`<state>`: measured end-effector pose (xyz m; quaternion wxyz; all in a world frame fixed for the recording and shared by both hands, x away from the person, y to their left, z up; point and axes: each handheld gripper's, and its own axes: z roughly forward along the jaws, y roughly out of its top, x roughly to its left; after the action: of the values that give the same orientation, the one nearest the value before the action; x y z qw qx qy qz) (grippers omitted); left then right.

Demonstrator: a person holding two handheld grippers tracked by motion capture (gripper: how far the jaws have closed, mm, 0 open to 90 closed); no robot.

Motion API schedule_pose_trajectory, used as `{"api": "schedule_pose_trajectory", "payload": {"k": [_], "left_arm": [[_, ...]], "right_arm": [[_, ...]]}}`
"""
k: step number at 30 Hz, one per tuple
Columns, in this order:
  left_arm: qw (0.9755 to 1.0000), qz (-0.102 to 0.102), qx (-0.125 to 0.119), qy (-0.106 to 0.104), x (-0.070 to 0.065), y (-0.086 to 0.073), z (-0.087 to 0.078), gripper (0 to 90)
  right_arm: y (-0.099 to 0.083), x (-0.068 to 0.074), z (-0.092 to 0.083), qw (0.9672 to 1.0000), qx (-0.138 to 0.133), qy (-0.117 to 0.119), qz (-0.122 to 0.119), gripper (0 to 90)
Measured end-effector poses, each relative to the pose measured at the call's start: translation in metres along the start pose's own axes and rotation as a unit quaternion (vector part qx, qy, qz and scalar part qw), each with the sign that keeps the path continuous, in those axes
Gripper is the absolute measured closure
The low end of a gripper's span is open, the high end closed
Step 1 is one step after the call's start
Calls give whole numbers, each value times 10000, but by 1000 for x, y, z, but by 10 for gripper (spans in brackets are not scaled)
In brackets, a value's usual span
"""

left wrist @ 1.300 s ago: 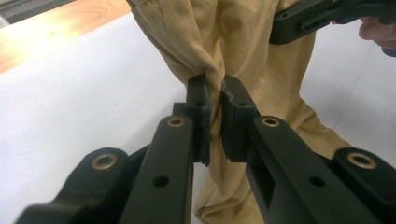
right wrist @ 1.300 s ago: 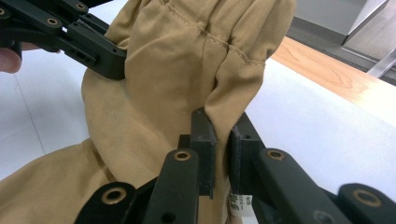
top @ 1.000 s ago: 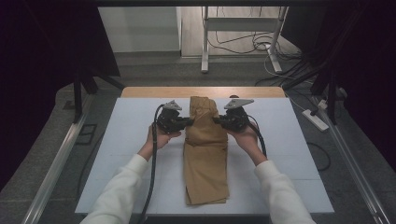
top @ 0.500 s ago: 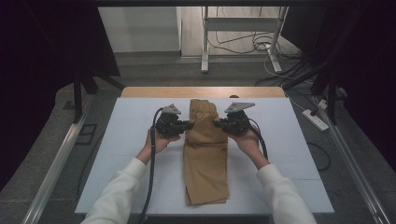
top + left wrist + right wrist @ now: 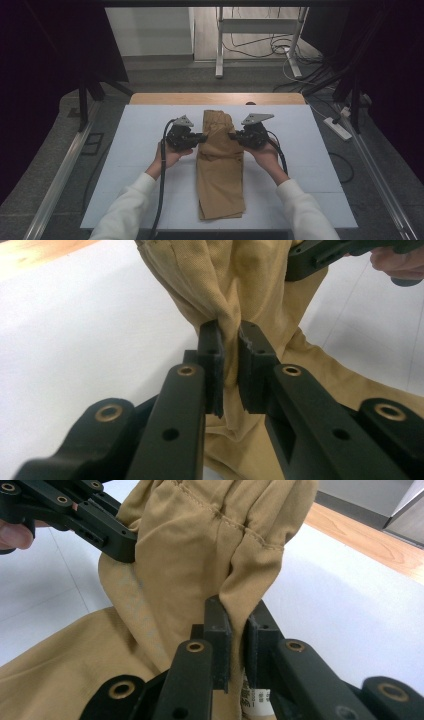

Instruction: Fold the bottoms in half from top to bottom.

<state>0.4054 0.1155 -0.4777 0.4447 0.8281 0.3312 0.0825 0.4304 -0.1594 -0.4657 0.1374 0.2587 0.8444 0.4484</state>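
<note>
Trousers Pinched at Both Sides, Fold Under Way

Trousers [image 5: 220, 165] are lying lengthwise down the middle of the white desk [image 5: 130, 175], tan cloth already narrowed into a long strip, so by the look of it the lengthwise fold is done. The far end of the trousers is bunching up and lifting off the desk, and that is where the action is happening.

Left gripper [image 5: 199, 138] is biting in from the left side of the trousers; in the left gripper view its jaws are clamping a gathered ridge of tan fabric [image 5: 227, 340] tight between the pads. Right gripper [image 5: 234, 135] is mirroring it on the right side of the trousers, and in the right gripper view its jaws are squeezing a seamed pleat [image 5: 240, 575], with a small white label [image 5: 253, 700] peeking out just below the pinch.

Both hands are sitting level with each other, one on either side of the trousers' far part. The near end of the trousers is resting flat toward the person.

What looks left: carrying that raised end over toward the near end to halve the length, then letting go and smoothing.
</note>
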Motion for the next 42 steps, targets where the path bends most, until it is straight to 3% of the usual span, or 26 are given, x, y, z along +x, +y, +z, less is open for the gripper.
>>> {"api": "schedule_pose_trajectory", "payload": {"k": [27,42], "left_arm": [[9999,36,138,-48,-13,-13,1,804],[9999,49,140,-87,-22,-19,-3,806]], "right_arm": [[-23,15,-6,9998,-22,161,101,821],[-29,26,-14,9998,-26,214,14,822]]}}
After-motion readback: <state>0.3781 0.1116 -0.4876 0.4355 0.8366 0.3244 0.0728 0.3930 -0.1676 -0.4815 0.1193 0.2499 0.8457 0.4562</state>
